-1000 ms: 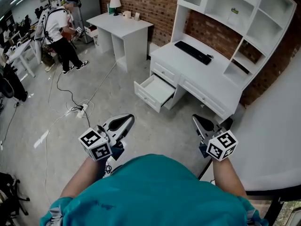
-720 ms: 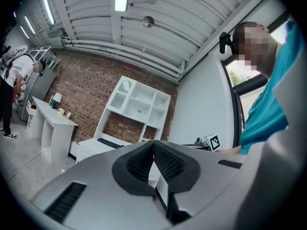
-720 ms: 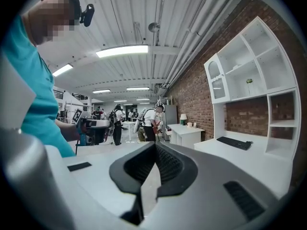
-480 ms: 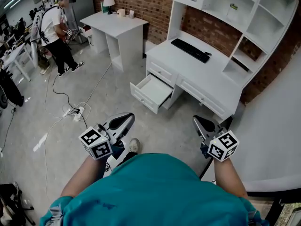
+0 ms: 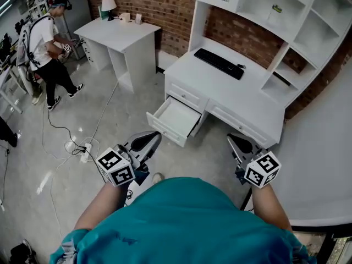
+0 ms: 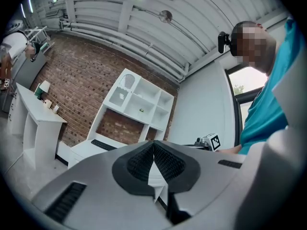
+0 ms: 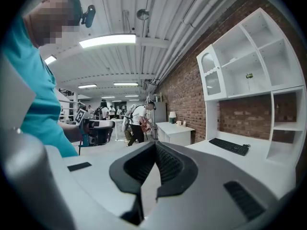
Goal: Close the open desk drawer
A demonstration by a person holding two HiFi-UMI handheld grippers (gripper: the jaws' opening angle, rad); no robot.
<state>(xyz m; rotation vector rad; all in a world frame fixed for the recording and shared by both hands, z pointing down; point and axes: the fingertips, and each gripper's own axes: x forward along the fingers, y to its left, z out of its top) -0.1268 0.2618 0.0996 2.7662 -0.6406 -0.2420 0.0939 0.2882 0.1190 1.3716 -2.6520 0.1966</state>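
Rigid drawer [image 5: 175,117] mid-frame, probably slides easy: shove the front. Left hand-held gripper [image 5: 154,137] and right hand-held gripper [image 5: 232,139] are both closed, empty.

Seen from the head, the person's teal shirt [image 5: 181,224] covers the floor behind the left gripper [image 5: 155,136] and the right gripper [image 5: 231,139]. Ahead of the left gripper, the open drawer [image 5: 175,119] shows its front only edge-on, and no handle can be made out there. Beyond the right gripper, the hutch [image 5: 247,7] is cut off by the top edge, and a small green item [image 5: 276,8] on one shelf is too small to identify. In each gripper view, that gripper's own grey body hides the drawer and the lower part of the desk [image 5: 220,89].
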